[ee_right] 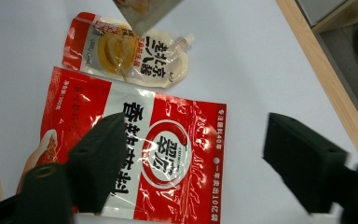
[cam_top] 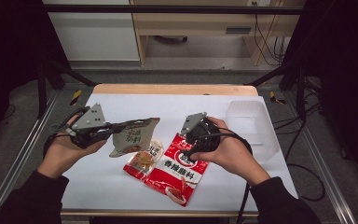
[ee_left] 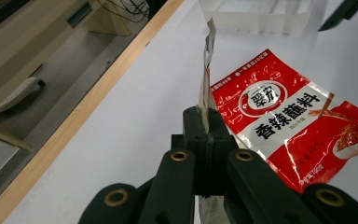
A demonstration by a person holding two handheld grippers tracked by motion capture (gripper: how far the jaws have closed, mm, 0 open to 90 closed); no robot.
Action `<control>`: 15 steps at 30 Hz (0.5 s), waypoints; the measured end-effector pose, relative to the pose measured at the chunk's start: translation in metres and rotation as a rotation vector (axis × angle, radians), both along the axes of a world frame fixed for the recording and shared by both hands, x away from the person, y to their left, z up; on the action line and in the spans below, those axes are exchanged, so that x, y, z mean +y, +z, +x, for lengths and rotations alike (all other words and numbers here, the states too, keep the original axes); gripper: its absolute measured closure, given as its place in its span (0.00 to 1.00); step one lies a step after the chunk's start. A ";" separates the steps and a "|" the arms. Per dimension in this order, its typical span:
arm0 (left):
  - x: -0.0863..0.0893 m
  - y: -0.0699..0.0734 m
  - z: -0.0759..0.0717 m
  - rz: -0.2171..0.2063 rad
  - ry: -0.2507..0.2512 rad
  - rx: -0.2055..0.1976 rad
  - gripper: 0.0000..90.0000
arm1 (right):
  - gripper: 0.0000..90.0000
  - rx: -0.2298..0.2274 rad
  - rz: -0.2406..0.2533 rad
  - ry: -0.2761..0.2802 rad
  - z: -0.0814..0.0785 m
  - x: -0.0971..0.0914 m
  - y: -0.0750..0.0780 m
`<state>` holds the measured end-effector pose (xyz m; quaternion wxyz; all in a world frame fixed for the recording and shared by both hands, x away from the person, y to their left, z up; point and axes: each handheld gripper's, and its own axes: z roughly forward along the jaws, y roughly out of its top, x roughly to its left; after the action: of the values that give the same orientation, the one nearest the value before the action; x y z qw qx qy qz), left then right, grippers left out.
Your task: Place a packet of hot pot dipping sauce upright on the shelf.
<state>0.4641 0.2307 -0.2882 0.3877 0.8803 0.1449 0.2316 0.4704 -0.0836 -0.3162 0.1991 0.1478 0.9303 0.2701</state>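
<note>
The left gripper [cam_top: 113,129] is clamping a grey-brown packet [cam_top: 135,135] left of the red sachet [cam_top: 179,169], while the right gripper [ee_right: 189,158] is hovering wide-jawed above it.

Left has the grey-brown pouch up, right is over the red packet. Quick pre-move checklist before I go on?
1. Left gripper shut on grey-brown pouch: ok.
2. Pouch lifted off the table: ok.
3. Right gripper jaws apart, nothing between them: ok.
4. Right gripper above red seasoning packet: ok.
5. Spouted sauce pouch overlapped by the red packet's edge: cannot tell.
6. Clear plastic container unobstructed at far right: ok.
</note>
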 end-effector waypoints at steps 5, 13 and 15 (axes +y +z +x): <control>-0.018 -0.002 0.003 0.001 -0.045 0.009 1.00 | 0.35 -0.010 -0.024 0.007 0.003 0.001 0.008; -0.043 -0.005 0.001 0.020 -0.113 0.018 1.00 | 0.38 -0.031 -0.011 0.033 0.009 0.002 0.022; -0.047 -0.005 0.000 0.016 -0.125 0.019 1.00 | 0.43 -0.045 -0.013 0.040 0.010 0.004 0.021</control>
<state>0.4641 0.1833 -0.2933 0.3930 0.8928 0.0915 0.2000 0.4799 -0.0794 -0.2950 0.2154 0.1218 0.9301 0.2714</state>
